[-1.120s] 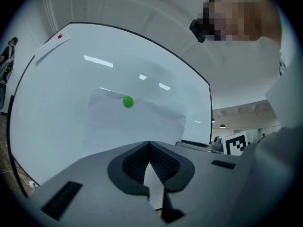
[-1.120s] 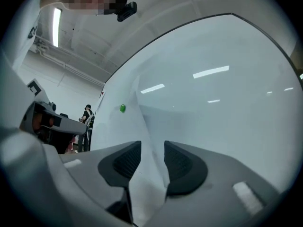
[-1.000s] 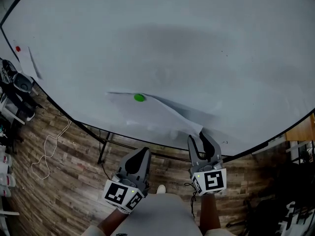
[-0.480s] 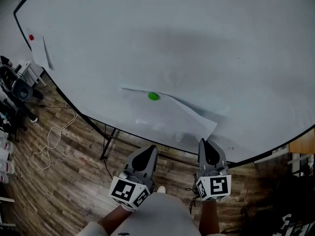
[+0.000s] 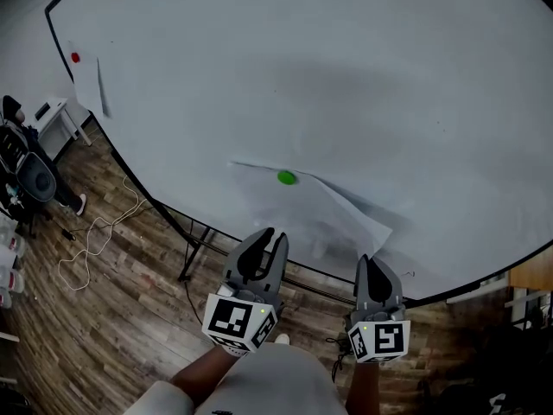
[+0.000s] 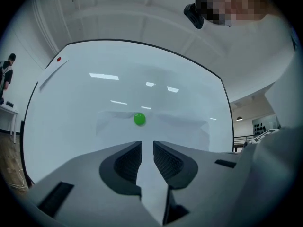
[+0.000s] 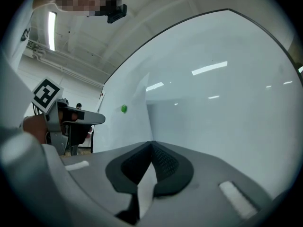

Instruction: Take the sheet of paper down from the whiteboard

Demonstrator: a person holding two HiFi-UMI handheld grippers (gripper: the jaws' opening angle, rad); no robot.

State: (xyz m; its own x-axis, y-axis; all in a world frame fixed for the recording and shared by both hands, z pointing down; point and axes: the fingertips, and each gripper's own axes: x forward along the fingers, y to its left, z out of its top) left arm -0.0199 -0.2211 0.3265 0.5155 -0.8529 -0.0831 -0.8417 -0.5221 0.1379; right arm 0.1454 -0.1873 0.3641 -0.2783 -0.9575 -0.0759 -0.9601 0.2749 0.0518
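The white sheet of paper (image 5: 324,213) hangs on the whiteboard (image 5: 302,76), pinned near its top by a green magnet (image 5: 286,177). Its right side bows off the board. My right gripper (image 5: 373,263) is shut on the sheet's lower right corner. In the right gripper view the sheet (image 7: 135,122) runs down into the right gripper (image 7: 151,144), with the green magnet (image 7: 123,109) further left. My left gripper (image 5: 265,236) is below the sheet's lower edge. Its jaws are opening with nothing between them. In the left gripper view the left gripper (image 6: 147,143) points at the sheet (image 6: 180,126) just under the green magnet (image 6: 139,119).
A second small sheet (image 5: 91,83) with a red magnet (image 5: 75,58) hangs at the board's upper left. The board's stand legs (image 5: 192,251) reach the wooden floor, where a white cable (image 5: 97,239) lies. A chair and small table (image 5: 34,175) stand at the left.
The right gripper has gone from open to shut on the sheet's lower right corner. The left gripper has risen toward the board and its jaws have parted a little.
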